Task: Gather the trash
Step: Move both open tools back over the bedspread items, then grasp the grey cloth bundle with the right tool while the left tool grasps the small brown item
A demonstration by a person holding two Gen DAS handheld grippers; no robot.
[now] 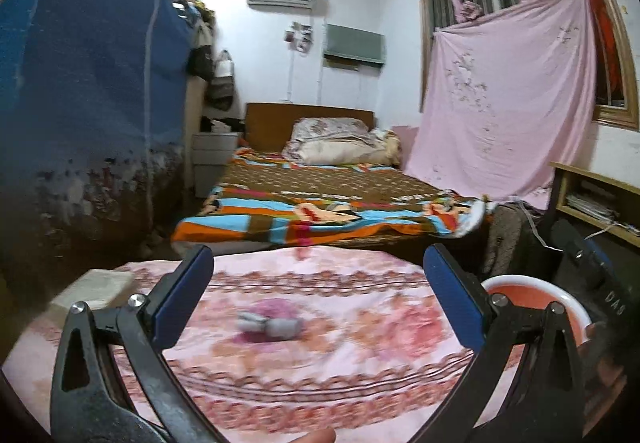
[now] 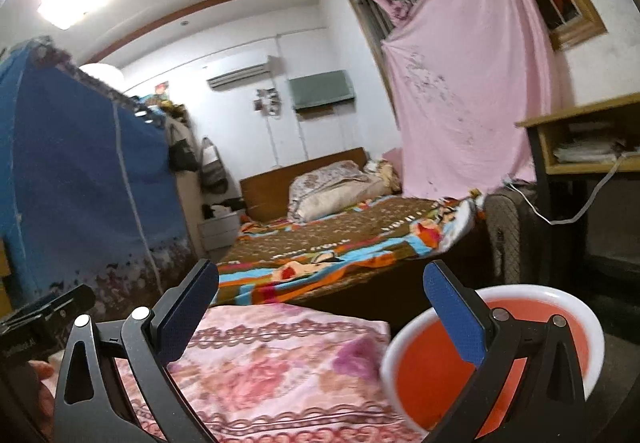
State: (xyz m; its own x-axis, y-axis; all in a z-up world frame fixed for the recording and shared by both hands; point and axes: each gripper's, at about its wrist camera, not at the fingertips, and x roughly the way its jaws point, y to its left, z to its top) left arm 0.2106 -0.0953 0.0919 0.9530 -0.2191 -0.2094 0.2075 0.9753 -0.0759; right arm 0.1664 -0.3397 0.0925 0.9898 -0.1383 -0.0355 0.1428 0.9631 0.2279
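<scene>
A small grey crumpled piece of trash (image 1: 267, 326) lies on the pink flowered cloth (image 1: 320, 371), blurred in the left wrist view. My left gripper (image 1: 318, 267) hovers over that cloth, open wide and holding nothing, with the trash below and between its blue pads. A red basin with a white rim (image 2: 480, 359) stands to the right of the cloth. My right gripper (image 2: 320, 279) is open and empty, its right finger (image 2: 456, 319) in front of the basin. The basin's rim (image 1: 532, 283) also shows behind the left gripper's right finger.
A bed with a striped, colourful blanket (image 1: 320, 203) lies beyond the cloth. A blue fabric wardrobe (image 1: 88, 83) stands on the left. A pink sheet (image 1: 508, 95) hangs at the window, and a wooden desk (image 2: 584, 139) is on the right. A pale block (image 1: 96, 287) sits at the cloth's left edge.
</scene>
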